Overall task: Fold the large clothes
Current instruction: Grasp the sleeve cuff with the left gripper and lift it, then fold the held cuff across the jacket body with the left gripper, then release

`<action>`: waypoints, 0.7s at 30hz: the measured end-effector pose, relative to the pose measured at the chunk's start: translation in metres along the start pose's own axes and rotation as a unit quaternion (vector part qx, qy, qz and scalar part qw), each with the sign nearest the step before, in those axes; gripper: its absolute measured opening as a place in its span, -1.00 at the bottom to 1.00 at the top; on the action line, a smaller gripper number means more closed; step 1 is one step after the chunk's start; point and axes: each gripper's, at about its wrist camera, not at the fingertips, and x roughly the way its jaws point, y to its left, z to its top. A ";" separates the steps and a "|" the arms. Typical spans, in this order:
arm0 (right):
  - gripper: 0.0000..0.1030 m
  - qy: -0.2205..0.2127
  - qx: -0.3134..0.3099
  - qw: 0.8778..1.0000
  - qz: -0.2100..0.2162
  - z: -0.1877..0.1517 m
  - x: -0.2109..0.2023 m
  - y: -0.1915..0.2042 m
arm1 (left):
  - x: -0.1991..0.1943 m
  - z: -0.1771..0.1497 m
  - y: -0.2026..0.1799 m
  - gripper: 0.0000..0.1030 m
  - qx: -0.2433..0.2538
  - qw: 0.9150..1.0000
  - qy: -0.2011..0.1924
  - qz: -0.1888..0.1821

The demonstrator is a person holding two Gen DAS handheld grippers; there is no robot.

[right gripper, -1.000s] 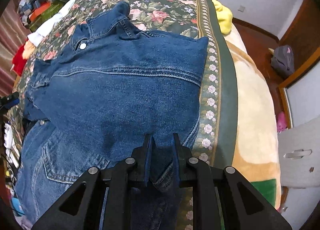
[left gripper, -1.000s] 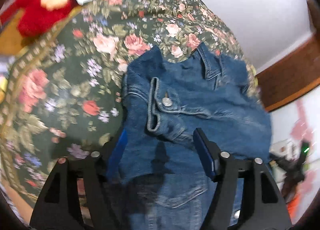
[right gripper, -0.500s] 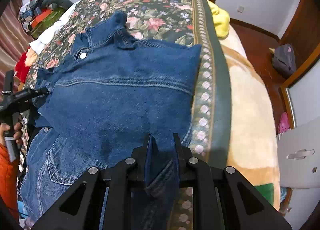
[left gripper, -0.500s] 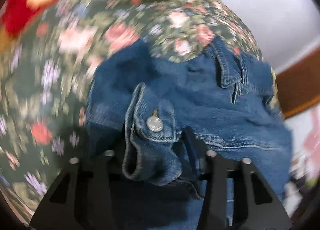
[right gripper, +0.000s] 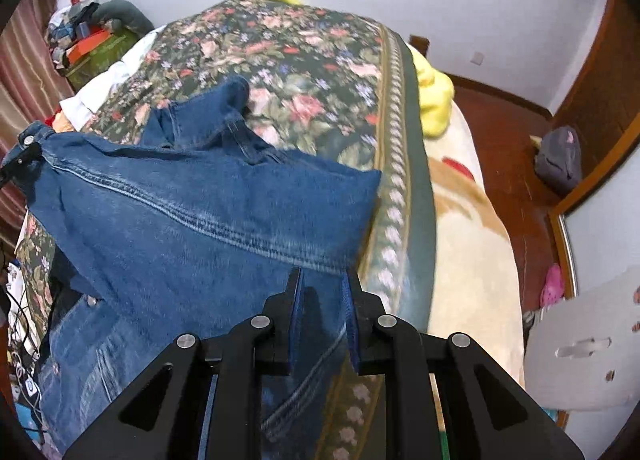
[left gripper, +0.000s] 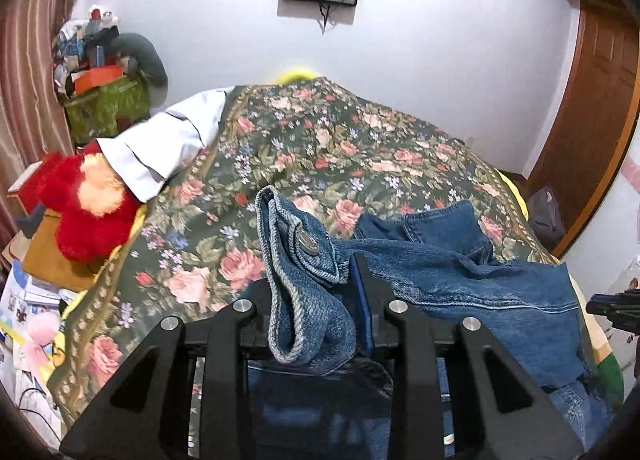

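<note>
A blue denim jacket (right gripper: 192, 219) lies partly lifted over the floral bedspread (right gripper: 304, 71). My left gripper (left gripper: 316, 300) is shut on a buttoned cuff of the jacket (left gripper: 304, 256) and holds it up off the bed; the rest of the jacket (left gripper: 480, 284) trails to the right. My right gripper (right gripper: 322, 300) is shut on the jacket's right edge near the bedspread border, with denim between the pads. The left gripper (right gripper: 18, 159) shows at the far left of the right wrist view, holding the cuff.
A red plush toy (left gripper: 86, 203) and a white garment (left gripper: 168, 143) lie at the bed's left side. A cluttered green bin (left gripper: 108, 99) stands behind them. A yellow cloth (right gripper: 434, 95) and beige blanket (right gripper: 472, 260) lie to the right, with a grey bag (right gripper: 558, 157) on the floor.
My left gripper closed on the cuff and lifted it, tilting the view up toward the wall. My right gripper kept its hold and lifted the jacket edge, which now hangs taut between both.
</note>
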 end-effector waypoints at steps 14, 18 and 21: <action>-0.70 0.038 -0.059 0.997 -0.037 -0.008 0.051 0.025 | 0.076 -0.099 0.036 -0.38 -0.013 0.989 0.143 0.026; -0.70 0.036 -0.060 0.996 -0.053 -0.011 0.050 0.026 | 0.076 -0.101 0.030 -0.32 0.007 0.989 0.143 0.035; -0.53 0.030 -0.065 0.994 -0.079 -0.017 0.050 0.028 | 0.079 -0.105 0.032 -0.29 0.013 0.989 0.144 0.029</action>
